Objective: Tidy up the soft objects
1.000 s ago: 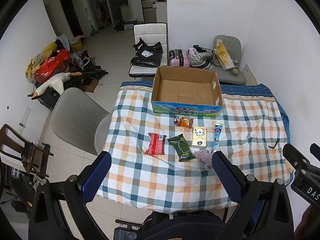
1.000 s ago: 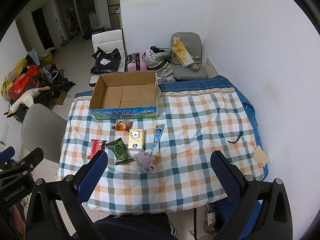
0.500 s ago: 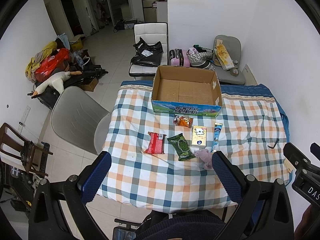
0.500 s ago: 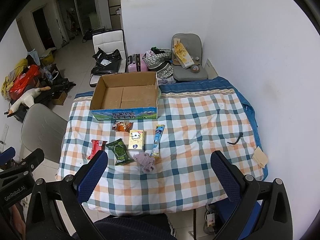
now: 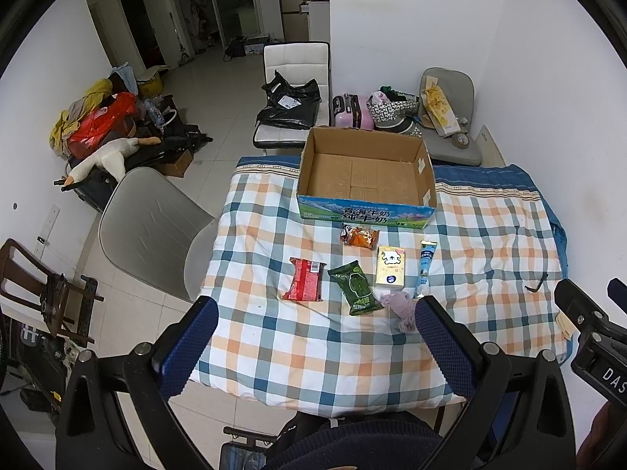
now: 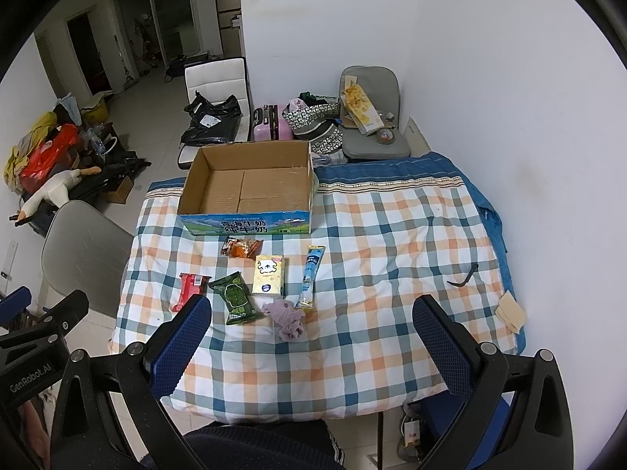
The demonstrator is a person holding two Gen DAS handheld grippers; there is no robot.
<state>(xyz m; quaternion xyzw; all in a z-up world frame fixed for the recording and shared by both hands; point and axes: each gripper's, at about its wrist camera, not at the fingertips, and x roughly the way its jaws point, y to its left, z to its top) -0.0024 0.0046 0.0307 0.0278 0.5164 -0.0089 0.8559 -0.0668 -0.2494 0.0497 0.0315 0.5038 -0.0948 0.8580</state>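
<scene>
Both grippers held high above the table's near edge. Left gripper (image 5: 315,342): jaws spread wide, nothing between them. Right gripper (image 6: 311,340): same, spread and empty. Cardboard box (image 5: 366,174) sits open at the far edge of the checked tablecloth (image 5: 490,243). In front of it, mid-table: orange packet (image 5: 360,236), red packet (image 5: 306,284), green packet (image 5: 354,288), yellow tissue pack (image 5: 390,272), blue tube (image 5: 424,268). Purple cloth (image 5: 403,307) lies crumpled nearest the near edge, touching the tube's end.

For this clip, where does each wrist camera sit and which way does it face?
Left wrist: high over the table's near edge, facing the cardboard box; shows the open left gripper, with the right gripper at the right edge.
Right wrist: further right, same heading; shows the open right gripper, with the left gripper at the left edge.
Shared: box, red packet, green packet, purple cloth, checked cloth.
</scene>
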